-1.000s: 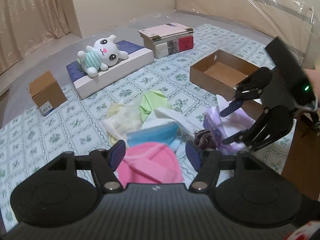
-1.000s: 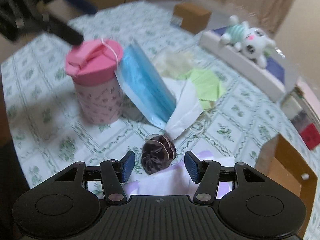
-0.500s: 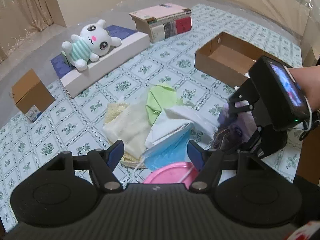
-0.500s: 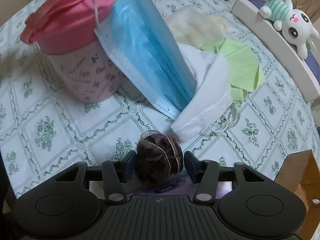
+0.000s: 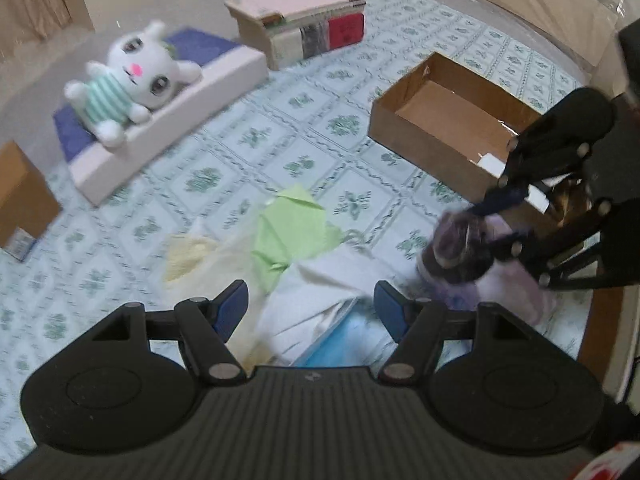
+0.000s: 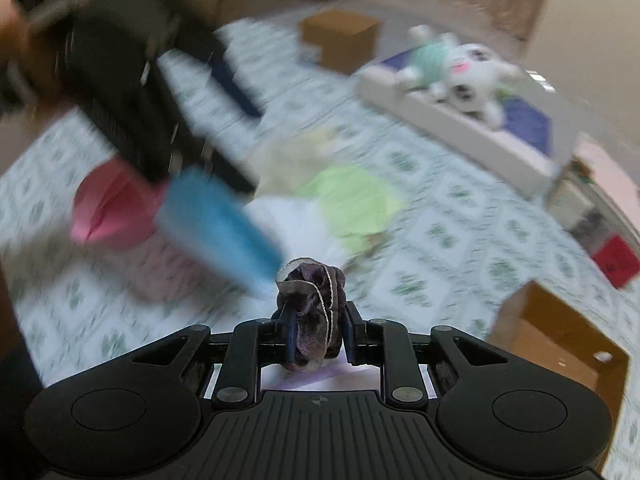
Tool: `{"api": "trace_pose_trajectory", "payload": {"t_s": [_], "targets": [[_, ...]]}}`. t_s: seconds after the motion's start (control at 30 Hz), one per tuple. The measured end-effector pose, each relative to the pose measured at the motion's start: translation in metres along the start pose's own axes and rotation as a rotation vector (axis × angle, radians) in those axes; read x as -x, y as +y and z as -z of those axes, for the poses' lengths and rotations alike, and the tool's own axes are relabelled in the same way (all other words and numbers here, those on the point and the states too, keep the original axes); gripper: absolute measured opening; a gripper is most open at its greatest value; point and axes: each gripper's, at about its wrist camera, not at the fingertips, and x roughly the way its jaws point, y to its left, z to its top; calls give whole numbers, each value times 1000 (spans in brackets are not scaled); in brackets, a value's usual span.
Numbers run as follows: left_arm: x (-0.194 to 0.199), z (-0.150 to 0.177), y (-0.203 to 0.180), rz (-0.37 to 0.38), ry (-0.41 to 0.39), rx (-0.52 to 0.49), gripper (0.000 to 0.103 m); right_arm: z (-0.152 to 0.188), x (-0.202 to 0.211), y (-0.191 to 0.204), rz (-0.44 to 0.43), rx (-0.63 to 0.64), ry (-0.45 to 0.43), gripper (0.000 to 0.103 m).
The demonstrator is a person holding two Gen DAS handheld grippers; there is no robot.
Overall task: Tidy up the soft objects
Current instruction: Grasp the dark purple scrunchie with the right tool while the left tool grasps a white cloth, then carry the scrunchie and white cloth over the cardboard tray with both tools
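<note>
While the right gripper sits at the lower centre of its own view, its jaws have just been closing and now clamp a dark purple scrunchie, which bulges up between the blue pads. From the left wrist view the same scrunchie appears at the right of the frame, pinched in the right gripper above a pale lilac item whose nature cannot be told.

The left gripper occupies the lower centre of its frame with its jaws standing apart and nothing between them. Directly below them lies the pile of soft items: a white cloth, a blue face mask, a light green cloth and a cream cloth, all overlapping on the green-patterned table cover.

An open cardboard box stands at the upper right, near the right gripper. A white plush rabbit lies on a white and blue box at upper left, with a stack of books beyond it. A pink-lidded cup shows blurred at the left of the right wrist view, beside the mask.
</note>
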Motion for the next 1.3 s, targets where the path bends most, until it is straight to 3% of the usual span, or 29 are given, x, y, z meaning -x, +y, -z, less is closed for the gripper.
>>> {"api": "trace_pose_trajectory", "payload": {"t_s": [0.17,0.47,0.6,0.73,1.0,1.3], "targets": [[-38,-21,2,25,90,104,63,2,6,-31,62,-105,-45,23],[-88,-26,-2,-11,226,155,40,20,1,-50,64,-164,-60,23],[-97,-21,-3,-32,252,161,17,25,0,-53,63,-173,-70,23],[-87,-17,-3,-46,216,190,7,29,7,-54,70,-185,-83,23],[-18,-23,-5,-28,66,274,6,37,43,-44,77,-234,-141,23],[60,-30,-28,-60,-59,280,6,42,98,-13,88,-245,-216,23]]}}
